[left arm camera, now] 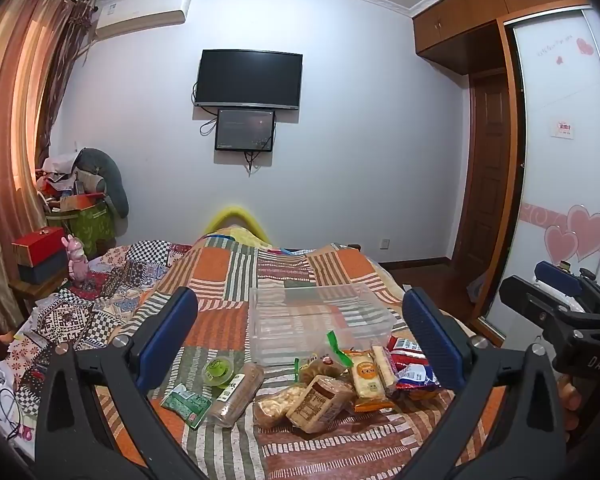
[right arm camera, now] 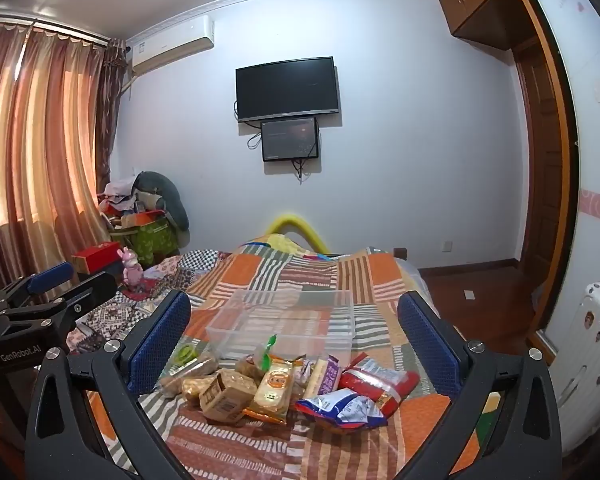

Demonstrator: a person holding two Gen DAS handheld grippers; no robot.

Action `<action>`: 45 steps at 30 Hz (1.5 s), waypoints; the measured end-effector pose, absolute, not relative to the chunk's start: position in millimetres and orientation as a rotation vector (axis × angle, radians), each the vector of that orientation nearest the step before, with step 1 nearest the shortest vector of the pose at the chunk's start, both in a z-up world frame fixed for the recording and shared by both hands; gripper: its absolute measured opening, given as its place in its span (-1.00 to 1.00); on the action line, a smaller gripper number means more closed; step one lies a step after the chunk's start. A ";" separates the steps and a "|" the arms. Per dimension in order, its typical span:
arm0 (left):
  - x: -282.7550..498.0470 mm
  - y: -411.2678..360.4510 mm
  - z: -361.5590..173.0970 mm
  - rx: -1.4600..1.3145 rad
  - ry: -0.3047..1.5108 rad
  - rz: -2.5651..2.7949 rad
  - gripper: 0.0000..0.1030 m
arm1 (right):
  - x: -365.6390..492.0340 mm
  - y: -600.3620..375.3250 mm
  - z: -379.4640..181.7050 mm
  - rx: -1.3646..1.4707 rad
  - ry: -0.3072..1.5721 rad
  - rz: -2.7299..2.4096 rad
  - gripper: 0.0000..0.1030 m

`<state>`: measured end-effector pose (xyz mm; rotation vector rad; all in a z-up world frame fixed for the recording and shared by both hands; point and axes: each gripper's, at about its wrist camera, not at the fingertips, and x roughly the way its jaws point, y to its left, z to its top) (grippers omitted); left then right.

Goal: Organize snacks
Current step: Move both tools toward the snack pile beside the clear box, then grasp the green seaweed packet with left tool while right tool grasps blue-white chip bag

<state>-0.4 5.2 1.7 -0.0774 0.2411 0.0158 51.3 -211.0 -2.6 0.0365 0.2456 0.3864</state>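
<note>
Several wrapped snacks lie in a pile (left arm camera: 332, 388) (right arm camera: 284, 384) on the patchwork bed cover, just in front of a clear plastic bin (left arm camera: 320, 320) (right arm camera: 284, 320) that stands empty. A green cup snack (left arm camera: 218, 370) and a green packet (left arm camera: 186, 400) lie at the pile's left. A red packet (right arm camera: 380, 380) and a blue-white packet (right arm camera: 340, 404) lie at its right. My left gripper (left arm camera: 300, 344) is open and empty, above the pile. My right gripper (right arm camera: 294, 344) is open and empty, also above the pile. The right gripper shows in the left wrist view (left arm camera: 560, 300).
The bed (left arm camera: 220, 280) fills the middle of the room. A nightstand with a red box (left arm camera: 38, 246) and a pink toy (left arm camera: 78, 260) stands at the left by the curtains. A wardrobe (left arm camera: 564, 160) and a door stand at the right. A white suitcase (right arm camera: 588, 352) is at the far right.
</note>
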 end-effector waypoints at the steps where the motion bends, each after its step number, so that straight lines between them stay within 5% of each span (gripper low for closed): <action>1: 0.0 5.6 1.6 -0.078 0.242 0.016 1.00 | 51.4 -210.9 -2.6 0.035 0.247 0.386 1.00; 19: 2.7 1.1 -8.4 -0.044 0.243 0.004 0.91 | 58.9 -208.8 -9.7 0.028 0.294 0.387 0.99; 23: 11.8 6.3 -14.6 -0.055 0.289 0.000 0.58 | 64.9 -207.3 -15.1 0.029 0.329 0.400 0.76; 36: 52.6 60.0 -56.8 -0.030 0.460 0.096 0.30 | 95.7 -220.2 -51.4 -0.017 0.496 0.362 0.36; 45: 91.6 123.2 -102.5 -0.074 0.652 0.106 0.25 | 120.8 -242.8 -82.6 -0.009 0.667 0.314 0.28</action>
